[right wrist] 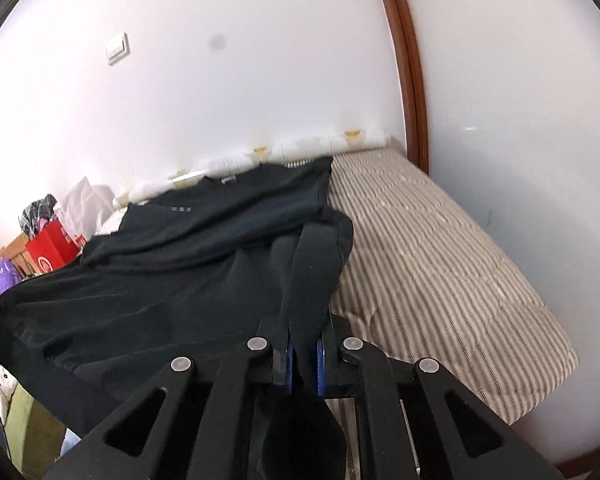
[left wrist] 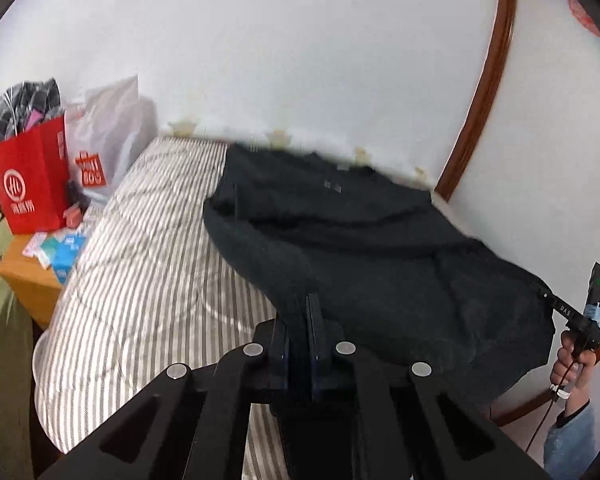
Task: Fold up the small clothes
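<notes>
A black T-shirt (left wrist: 360,240) is spread over a striped bed (left wrist: 148,240), its collar toward the far wall. My left gripper (left wrist: 306,304) is shut on the shirt's near hem at its left side and holds it lifted. My right gripper (right wrist: 304,280) is shut on the hem at the shirt's (right wrist: 172,280) right side, cloth bunched between its fingers. The right gripper also shows in the left wrist view (left wrist: 556,300), gripping the shirt's right corner. The near half of the shirt hangs stretched between the two grippers above the bed (right wrist: 440,248).
A red paper bag (left wrist: 32,184) and a white plastic bag (left wrist: 108,132) stand on a wooden bedside table (left wrist: 24,276) at the left with small packets. A white wall runs behind the bed. A brown wooden frame (right wrist: 412,80) rises at the right.
</notes>
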A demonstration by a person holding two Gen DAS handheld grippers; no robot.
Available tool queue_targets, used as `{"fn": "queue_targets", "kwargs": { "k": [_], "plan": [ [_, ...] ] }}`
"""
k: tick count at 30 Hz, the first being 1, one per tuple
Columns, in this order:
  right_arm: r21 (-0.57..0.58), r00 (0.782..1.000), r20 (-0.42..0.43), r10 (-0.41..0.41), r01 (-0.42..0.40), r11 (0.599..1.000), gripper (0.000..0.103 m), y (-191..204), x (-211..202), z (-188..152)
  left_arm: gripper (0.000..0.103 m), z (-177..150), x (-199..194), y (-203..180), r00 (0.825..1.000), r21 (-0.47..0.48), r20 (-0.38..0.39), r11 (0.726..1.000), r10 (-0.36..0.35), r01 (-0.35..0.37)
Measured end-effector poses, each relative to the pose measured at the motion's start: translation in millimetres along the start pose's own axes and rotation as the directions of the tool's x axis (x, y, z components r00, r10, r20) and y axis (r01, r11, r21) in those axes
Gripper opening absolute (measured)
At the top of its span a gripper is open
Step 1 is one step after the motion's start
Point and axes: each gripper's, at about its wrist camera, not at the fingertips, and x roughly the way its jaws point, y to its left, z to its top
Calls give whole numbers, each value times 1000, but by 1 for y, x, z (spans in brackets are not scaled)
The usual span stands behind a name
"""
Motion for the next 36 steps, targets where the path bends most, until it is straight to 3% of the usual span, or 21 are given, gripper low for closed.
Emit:
{"fn": "queue_targets", "kwargs": {
  "k": [7, 13, 23, 36],
  "plan": [
    [50, 997, 69, 39, -42, 998, 8, 3, 5, 31, 7, 16, 8, 2, 998, -35, 57, 999, 20, -18],
    [50, 994, 97, 41, -46, 998, 8, 12, 23, 65, 7, 38, 23, -4, 992, -26, 100, 996, 82, -80],
    [57, 998, 46, 33, -35, 998, 8, 20, 79, 108, 7, 88, 75, -10, 985, -20, 82, 988, 152, -151],
    [74, 999, -37, -3, 6, 997, 8, 17, 157, 126, 7, 117, 145, -3, 980, 1, 23, 980, 198, -198]
  ]
}}
